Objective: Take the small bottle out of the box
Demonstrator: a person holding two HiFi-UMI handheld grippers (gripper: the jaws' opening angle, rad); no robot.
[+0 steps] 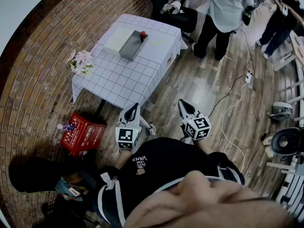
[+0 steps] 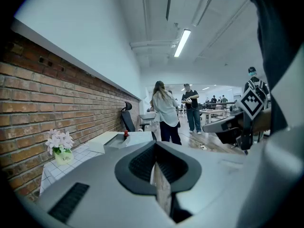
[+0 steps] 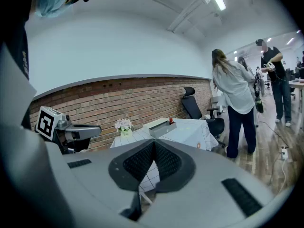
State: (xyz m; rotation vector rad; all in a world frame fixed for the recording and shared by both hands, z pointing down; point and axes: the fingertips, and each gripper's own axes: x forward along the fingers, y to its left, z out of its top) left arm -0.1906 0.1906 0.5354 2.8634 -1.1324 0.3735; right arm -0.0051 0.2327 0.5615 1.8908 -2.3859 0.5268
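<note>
A small bottle with a red cap (image 1: 143,34) stands at the far end of an open grey box (image 1: 133,45) on a table with a white checked cloth (image 1: 124,77). The box's pale lid (image 1: 117,39) lies beside it. My left gripper (image 1: 134,106) and right gripper (image 1: 181,102) are held side by side in the air short of the table's near edge, both shut and empty. The left gripper view has its jaws (image 2: 154,146) closed, with the bottle (image 2: 126,135) far ahead. In the right gripper view the jaws (image 3: 153,144) are also closed, and the box (image 3: 161,128) is distant.
A pot of pale flowers (image 1: 81,61) stands at the table's left corner. A red carton (image 1: 83,135) lies on the floor to the left by the brick wall. An office chair (image 1: 179,14), two standing people (image 1: 223,8) and floor cables (image 1: 227,103) lie beyond and to the right.
</note>
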